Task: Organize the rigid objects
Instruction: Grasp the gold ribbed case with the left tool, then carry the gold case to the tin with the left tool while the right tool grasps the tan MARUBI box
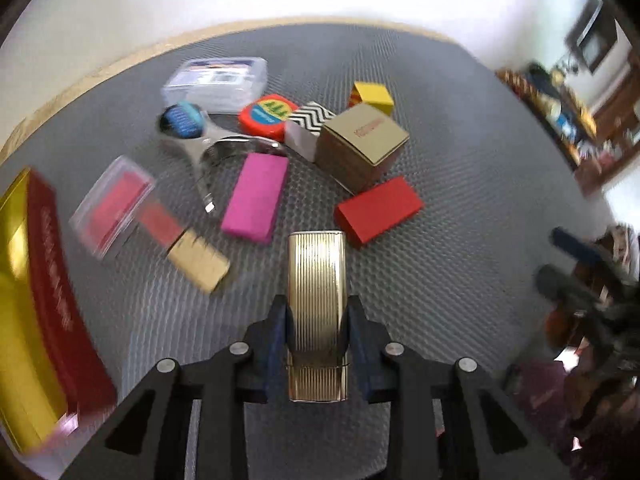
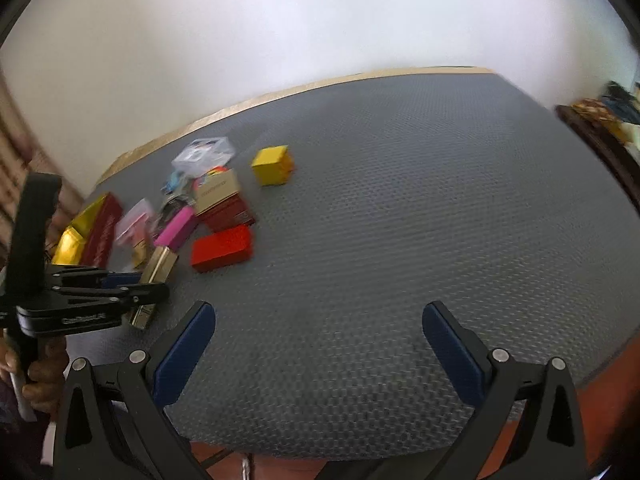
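My left gripper is shut on a gold ribbed case, its blue pads pressing on both long sides above the grey mat. Beyond it lie a red box, a pink box, a kraft carton, a yellow box, a zigzag box and a red round tin. In the right wrist view my right gripper stands open over bare mat. The left gripper with the gold case is to its left.
A large gold-and-red box lies at the left edge. Near it are a clear case with pink contents, a small gold box, a metal tool and a clear plastic case. A wall runs behind the table's far edge.
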Demonstrator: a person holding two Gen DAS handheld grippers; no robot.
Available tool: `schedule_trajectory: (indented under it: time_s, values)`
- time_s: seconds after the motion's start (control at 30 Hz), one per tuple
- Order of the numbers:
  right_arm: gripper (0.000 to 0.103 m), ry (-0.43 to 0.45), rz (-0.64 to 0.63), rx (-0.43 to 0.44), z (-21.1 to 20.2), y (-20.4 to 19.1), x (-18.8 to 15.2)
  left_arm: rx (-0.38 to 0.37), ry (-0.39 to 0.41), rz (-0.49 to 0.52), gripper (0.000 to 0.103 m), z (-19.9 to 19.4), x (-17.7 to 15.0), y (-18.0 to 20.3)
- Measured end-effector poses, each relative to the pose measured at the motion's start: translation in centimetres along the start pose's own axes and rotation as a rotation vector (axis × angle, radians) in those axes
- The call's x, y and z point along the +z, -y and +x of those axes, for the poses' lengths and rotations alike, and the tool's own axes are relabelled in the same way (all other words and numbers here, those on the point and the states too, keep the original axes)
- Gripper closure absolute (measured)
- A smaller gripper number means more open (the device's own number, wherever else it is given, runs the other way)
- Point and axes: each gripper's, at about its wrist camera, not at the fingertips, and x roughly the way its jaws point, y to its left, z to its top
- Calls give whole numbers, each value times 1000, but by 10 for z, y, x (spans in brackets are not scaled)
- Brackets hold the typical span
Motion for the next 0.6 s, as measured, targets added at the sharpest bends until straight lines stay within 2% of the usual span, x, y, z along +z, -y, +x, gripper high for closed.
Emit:
schedule_trajectory:
  time_s: [0.1, 0.2, 0.3, 0.4, 0.5, 0.6]
  values:
    - [0, -54, -41, 96, 8, -10, 2, -11, 43, -76, 74, -23, -21, -19]
    - [0, -79, -85, 133, 10, -21, 9, 16, 78, -129, 74, -47, -37, -26]
    - [0, -62, -149, 107, 10, -37, 28, 71, 96, -169, 74, -65, -56, -21]
    - [0, -47, -237, 75, 19, -63, 53, 61, 108, -226, 74, -75, -68, -30]
    - [0, -45, -328, 13, 37, -85, 70, 78, 125, -246, 74, -85, -64, -27]
    - [0, -71, -350, 0, 53, -89, 81, 87, 152, -263, 74, -100, -69, -37]
